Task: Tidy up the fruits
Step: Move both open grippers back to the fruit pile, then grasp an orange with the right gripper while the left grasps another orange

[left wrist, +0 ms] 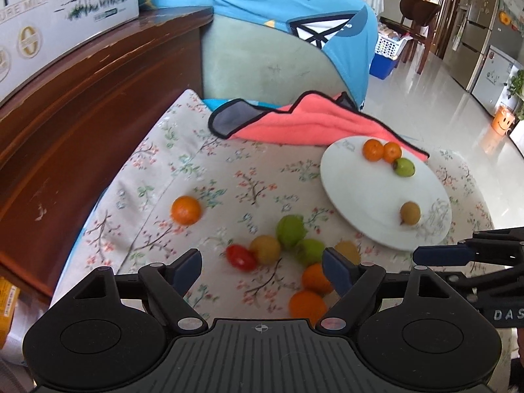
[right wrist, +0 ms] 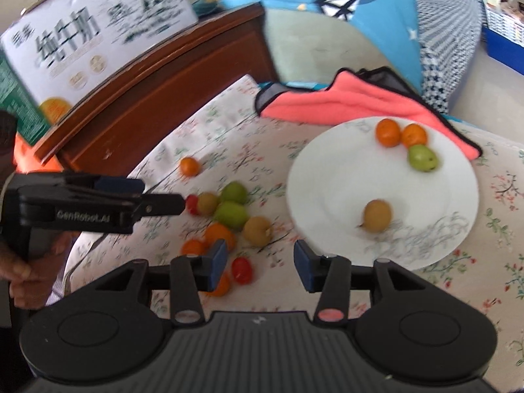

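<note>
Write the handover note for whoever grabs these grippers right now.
Left gripper: open, empty, over the loose fruit cluster.
Right gripper: open, empty, near the white plate.
Done: four fruits on the plate: two oranges, a green fruit, a brown one.
Left: the cluster on the floral cloth, plus the lone orange set apart.

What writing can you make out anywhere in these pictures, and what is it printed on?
"URE MILK": cut off at the frame edge, on the white carton on the wooden cabinet.
"纯牛奶": large characters on the same carton; its smaller print is too blurred to read.
"GenRobot.AI": on the side of the left gripper.
"DAS": cut off, on the right gripper.
The fridge stickers are too small to read.
</note>
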`<move>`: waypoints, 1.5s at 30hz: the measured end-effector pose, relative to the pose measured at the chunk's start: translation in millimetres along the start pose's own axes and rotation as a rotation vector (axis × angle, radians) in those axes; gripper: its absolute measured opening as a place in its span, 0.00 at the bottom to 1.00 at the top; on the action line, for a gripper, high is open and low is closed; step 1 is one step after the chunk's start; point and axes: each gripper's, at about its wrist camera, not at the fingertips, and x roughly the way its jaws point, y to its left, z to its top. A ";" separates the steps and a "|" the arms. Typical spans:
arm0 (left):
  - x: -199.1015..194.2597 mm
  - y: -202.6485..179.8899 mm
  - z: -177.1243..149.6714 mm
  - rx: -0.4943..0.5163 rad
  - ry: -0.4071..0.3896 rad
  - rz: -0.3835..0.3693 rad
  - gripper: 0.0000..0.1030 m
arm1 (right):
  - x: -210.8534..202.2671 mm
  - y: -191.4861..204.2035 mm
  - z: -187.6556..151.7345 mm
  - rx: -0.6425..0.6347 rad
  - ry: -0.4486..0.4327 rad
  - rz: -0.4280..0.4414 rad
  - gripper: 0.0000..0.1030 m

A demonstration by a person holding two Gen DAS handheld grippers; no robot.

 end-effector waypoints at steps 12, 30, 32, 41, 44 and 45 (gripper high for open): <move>5.0 16.5 -16.5 -0.017 0.069 0.013 0.80 | 17.0 36.6 -23.5 -0.098 0.080 0.045 0.45; 8.2 28.7 -20.8 -0.032 0.097 0.017 0.79 | 49.8 51.4 -25.8 -0.132 0.102 -0.023 0.29; 7.6 25.6 -21.2 -0.022 0.093 0.006 0.79 | 48.6 50.6 -25.6 -0.131 0.101 -0.022 0.29; 10.5 -1.1 -27.5 0.092 0.089 -0.057 0.78 | 20.5 39.8 -25.4 -0.110 0.089 -0.051 0.28; 15.1 -11.5 -31.8 0.129 0.095 -0.074 0.77 | 9.0 31.6 -24.7 -0.074 0.072 -0.069 0.29; 16.9 -15.0 -33.1 0.142 0.097 -0.081 0.76 | 5.3 29.1 -24.3 -0.066 0.062 -0.080 0.29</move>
